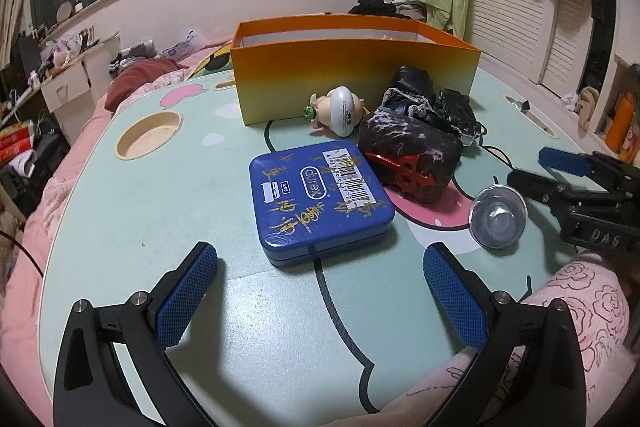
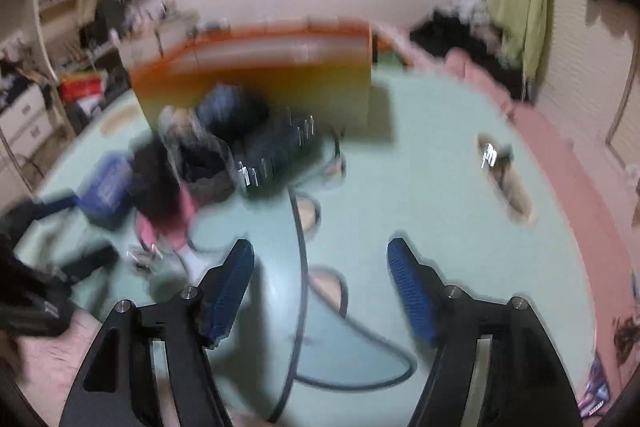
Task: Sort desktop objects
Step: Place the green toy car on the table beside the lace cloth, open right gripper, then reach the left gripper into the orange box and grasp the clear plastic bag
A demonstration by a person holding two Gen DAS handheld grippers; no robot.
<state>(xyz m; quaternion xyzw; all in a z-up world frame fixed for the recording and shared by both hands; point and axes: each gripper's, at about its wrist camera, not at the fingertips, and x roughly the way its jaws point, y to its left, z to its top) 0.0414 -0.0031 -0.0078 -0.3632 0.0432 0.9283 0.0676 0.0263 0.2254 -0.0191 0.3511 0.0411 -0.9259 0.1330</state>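
Left hand-held gripper [image 1: 320,285] wide open, empty; right hand-held gripper [image 2: 320,285] parted, empty. One blue tin [image 1: 320,201], one orange box [image 1: 352,83].

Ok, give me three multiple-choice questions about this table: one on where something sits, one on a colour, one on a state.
1. Where is the blue tin?
A. inside the orange box
B. on the table, ahead of the left gripper
C. on the bed

2. What colour are the gripper pads?
A. blue
B. red
C. white

3. How is the left gripper?
A. shut on the tin
B. open, nothing between its fingers
C. holding the glass

Answers: B, the tin lies on the table; A, the textured pads are blue; B, its fingers stand apart over bare table.
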